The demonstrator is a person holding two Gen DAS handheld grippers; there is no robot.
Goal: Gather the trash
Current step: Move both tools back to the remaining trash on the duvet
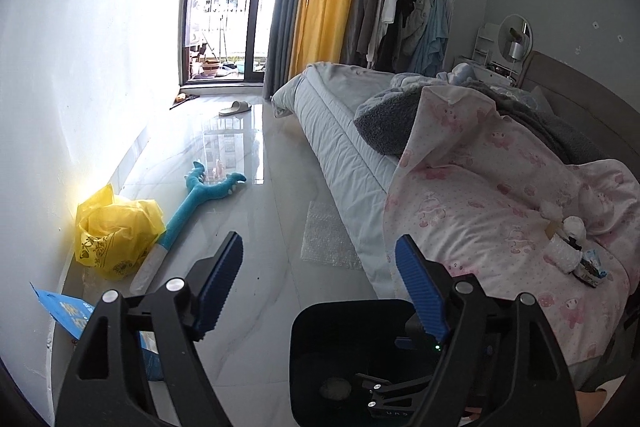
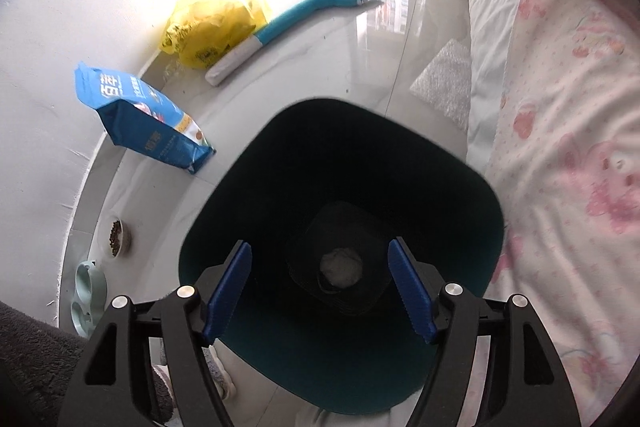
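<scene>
A dark trash bin (image 2: 460, 187) stands on the floor beside the bed. A crumpled white wad (image 2: 341, 268) lies at its bottom. My right gripper (image 2: 320, 291) is open and empty, right over the bin's mouth. In the left wrist view my left gripper (image 1: 320, 283) is open and empty above the floor, with the bin (image 1: 316, 343) below it. Crumpled white tissues and small wrappers (image 1: 570, 247) lie on the pink bedcover (image 1: 472, 195). A bubble wrap sheet (image 1: 326, 237) lies on the floor by the bed; it also shows in the right wrist view (image 2: 444, 83).
A yellow plastic bag (image 1: 114, 233) sits by the wall, next to a blue plush toy (image 1: 188, 203). A blue pet food bag (image 2: 140, 119), a bowl of kibble (image 2: 116, 237) and a green double bowl (image 2: 88, 293) line the wall. A slipper (image 1: 235, 107) lies near the balcony door.
</scene>
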